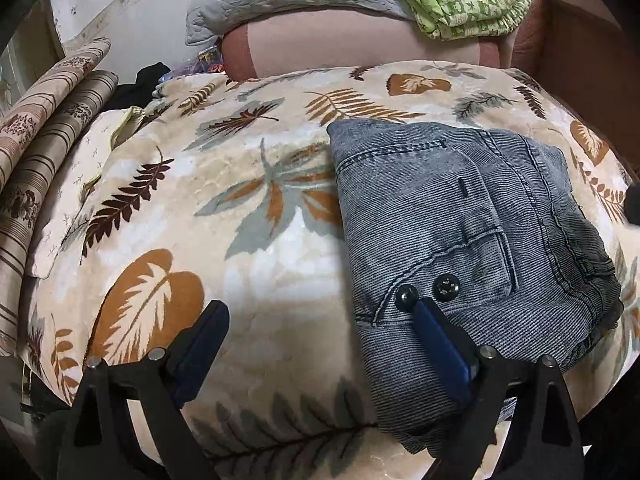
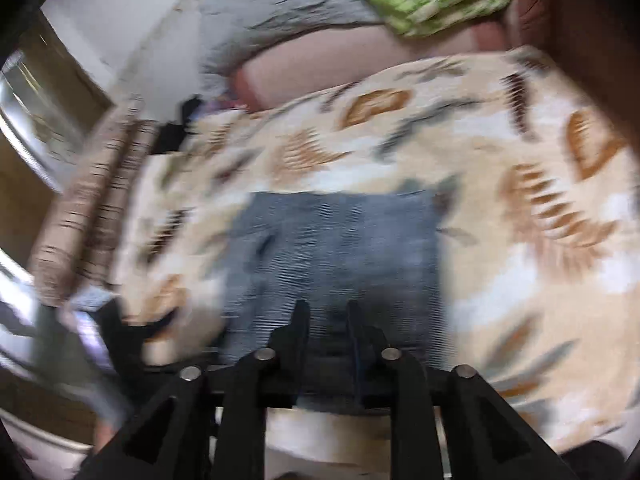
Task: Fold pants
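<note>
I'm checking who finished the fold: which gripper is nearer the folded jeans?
Hard to call; probably left. The left gripper is open, one finger over the folded jeans, the other over the blanket. The right gripper points at them, contact blurred.

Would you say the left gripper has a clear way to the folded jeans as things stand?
Probably yes: the left gripper is open, one finger already over the jeans, with only the leaf-print blanket beneath.

Grey-blue ribbed pants [image 1: 460, 216]; cream blanket [image 1: 224, 208] with brown, orange, grey leaves; green-checked cloth [image 1: 460, 4].
</note>
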A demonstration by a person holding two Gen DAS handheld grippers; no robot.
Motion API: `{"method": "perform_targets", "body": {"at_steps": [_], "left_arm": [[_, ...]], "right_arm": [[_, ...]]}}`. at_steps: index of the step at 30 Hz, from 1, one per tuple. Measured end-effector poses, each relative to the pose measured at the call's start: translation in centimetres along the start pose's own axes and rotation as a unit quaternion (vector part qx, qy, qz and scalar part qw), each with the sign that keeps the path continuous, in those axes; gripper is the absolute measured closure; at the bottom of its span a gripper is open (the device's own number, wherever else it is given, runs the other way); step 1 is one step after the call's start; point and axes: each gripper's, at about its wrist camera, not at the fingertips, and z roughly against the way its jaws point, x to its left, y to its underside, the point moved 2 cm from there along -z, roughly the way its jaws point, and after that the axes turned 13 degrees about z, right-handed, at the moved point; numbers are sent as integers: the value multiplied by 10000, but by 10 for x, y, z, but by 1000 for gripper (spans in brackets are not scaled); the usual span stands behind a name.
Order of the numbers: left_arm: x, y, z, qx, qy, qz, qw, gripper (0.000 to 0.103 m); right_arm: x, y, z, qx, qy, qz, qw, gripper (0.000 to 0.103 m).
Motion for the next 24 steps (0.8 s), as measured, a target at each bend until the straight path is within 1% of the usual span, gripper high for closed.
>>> {"method": "perform_targets", "body": {"at_steps": [1,2,3,4,5,6,8,9,10,11,12,13,14,15,16,18,20,21,22,23,24], "left_arm": [[0,0,0,-4,1,2,10000,9],[0,0,0,-3,-5,-1,10000,9],[0,0,0,16,35,-24,10000,9],[0,-2,2,32,53,-65,10000,9],[2,-4,7,-22,112,-57,9999,10],[5,-8,13,-87,157,-15,9998,10],[10,-17,27,-314,254,278,9988,10],[12,-21,33,-423,374,401,9976,10],[10,-22,33,-468,377,383,9975,10],[5,-20,28,-421,232,253,9985,10],[-4,-13,13,-160,13,-72,9998,10],[-11,-4,-1,66,-111,-359,9993,10],[-11,0,-2,-181,-130,-334,9992,10],[-8,0,0,-220,-86,-235,9994,10],[-7,-1,-1,-145,-63,-191,9997,10],[-6,-3,-4,-112,-22,-195,9997,10],[-5,-2,-4,-123,-10,-144,9998,10],[-5,-1,-4,-139,-11,-148,9998,10],[-5,-1,-3,-151,-9,-167,9997,10],[-5,-1,-3,-156,6,-179,9997,9],[-5,-1,-3,-147,30,-157,9998,9]], "right_arm": [[4,3,-9,109,49,100,9999,70],[4,10,-23,326,304,292,9986,70],[1,18,-39,630,546,454,9955,67],[-7,34,-63,1140,595,565,9901,67],[-11,39,-64,938,530,576,9925,67],[-11,38,-58,843,509,566,9935,67],[-8,33,-56,951,656,653,9912,67],[-4,33,-60,1015,731,789,9890,65],[-2,33,-62,1036,781,886,9876,65],[-1,32,-62,1049,791,900,9872,65],[-3,30,-62,1078,754,858,9876,65],[-5,29,-61,1138,677,770,9882,65],[-8,25,-59,1195,609,662,9887,65],[-9,19,-54,1185,655,611,9889,65],[-9,9,-45,1023,807,641,9894,65],[-2,-10,-30,672,892,703,9912,64],[5,-43,-26,340,877,788,9924,55],[9,-52,-30,271,873,878,9919,45],[12,-65,-37,208,823,946,9919,41],[10,-76,-49,183,775,960,9922,41],[10,-82,-59,229,850,979,9913,41]]}}
